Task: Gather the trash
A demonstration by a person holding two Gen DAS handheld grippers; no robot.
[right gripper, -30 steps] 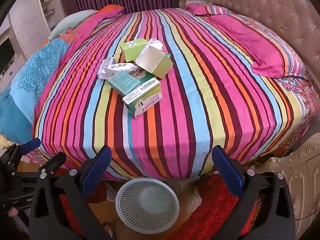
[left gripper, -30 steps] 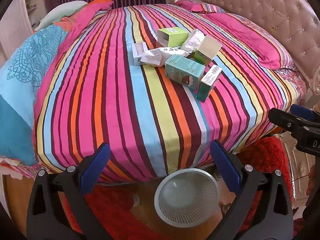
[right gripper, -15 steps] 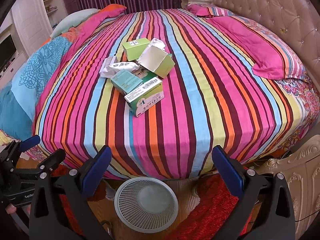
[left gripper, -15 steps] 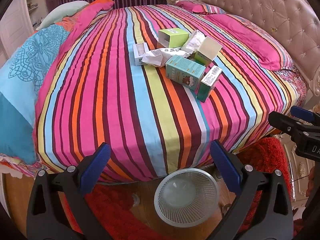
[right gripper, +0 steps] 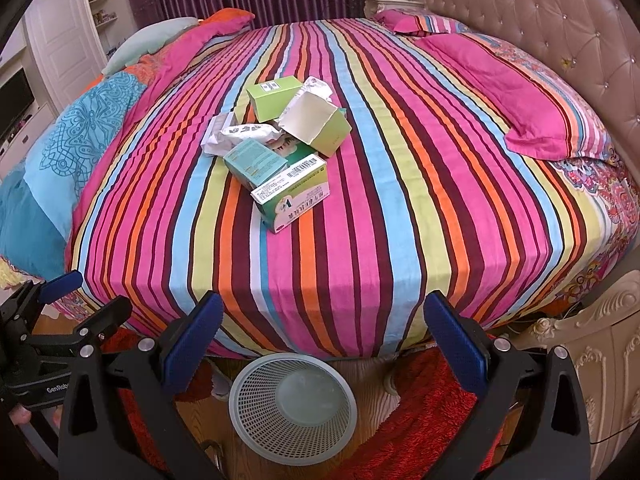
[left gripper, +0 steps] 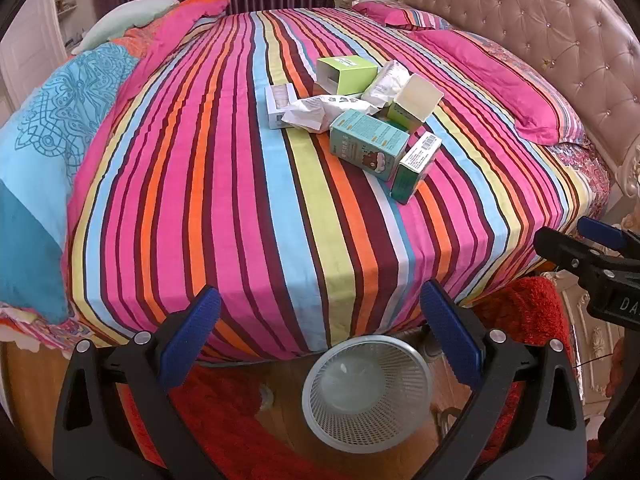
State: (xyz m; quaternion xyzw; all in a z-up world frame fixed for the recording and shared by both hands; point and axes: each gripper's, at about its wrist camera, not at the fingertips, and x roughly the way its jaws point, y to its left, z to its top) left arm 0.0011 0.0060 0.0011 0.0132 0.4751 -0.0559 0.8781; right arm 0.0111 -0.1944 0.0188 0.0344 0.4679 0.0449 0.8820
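A pile of trash lies on the striped bed [left gripper: 248,208]: a teal box [left gripper: 368,146], a green-white barcode box [left gripper: 416,166], two lime-green boxes [left gripper: 348,74], crumpled white paper [left gripper: 324,108] and a small white box [left gripper: 278,104]. The pile also shows in the right wrist view [right gripper: 280,148]. A white mesh wastebasket [left gripper: 366,394] stands empty on the floor at the bed's foot, and shows in the right wrist view [right gripper: 294,406]. My left gripper [left gripper: 320,336] is open and empty above the floor. My right gripper [right gripper: 324,340] is open and empty beside it.
A pink pillow [right gripper: 532,108] lies by the tufted headboard [right gripper: 552,24] on the right. A blue quilt [left gripper: 44,152] hangs over the bed's left side. A red rug [right gripper: 420,420] covers the floor around the basket. A carved cream bed frame [right gripper: 600,360] stands at lower right.
Both grippers have moved slightly forward toward the bed; the trash pile sits a little nearer in both views. Nothing was grasped.
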